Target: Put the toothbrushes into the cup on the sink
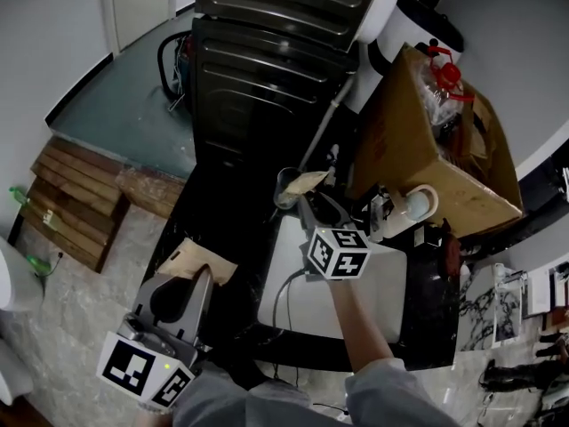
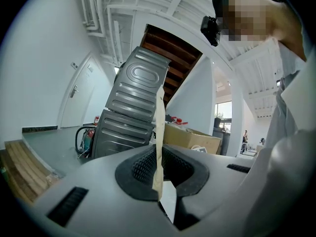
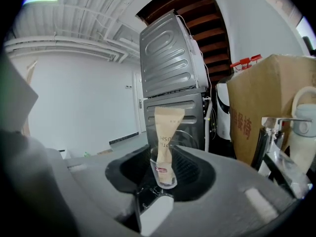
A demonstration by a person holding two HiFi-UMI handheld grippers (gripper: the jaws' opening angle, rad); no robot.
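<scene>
- The left gripper (image 2: 160,174) is pressed together on a flat brown paper toothbrush packet (image 2: 159,127), seen edge-on and standing up out of the pads.
- In the head view this held packet sits at the near left, over the dark floor and well apart from the sink (image 1: 311,305).
- The right gripper (image 3: 167,169) is closed against the sides of the clear cup (image 3: 163,177); a second toothbrush packet (image 3: 167,127) stands upright inside it.
- The cup rests at the far left corner of the white sink, on the dark counter edge. A tap (image 3: 266,135) and a cardboard box (image 1: 427,140) stand to its right.
- Judged from this, one toothbrush is in and the second is in hand, so the task looks about half done.
- The next move calls for carrying the left packet far and right over the cup, lowering it end first beside the first packet, and only then opening the jaws.
- The right gripper's hold should steady the cup; the thin packet may catch on the rim.
</scene>
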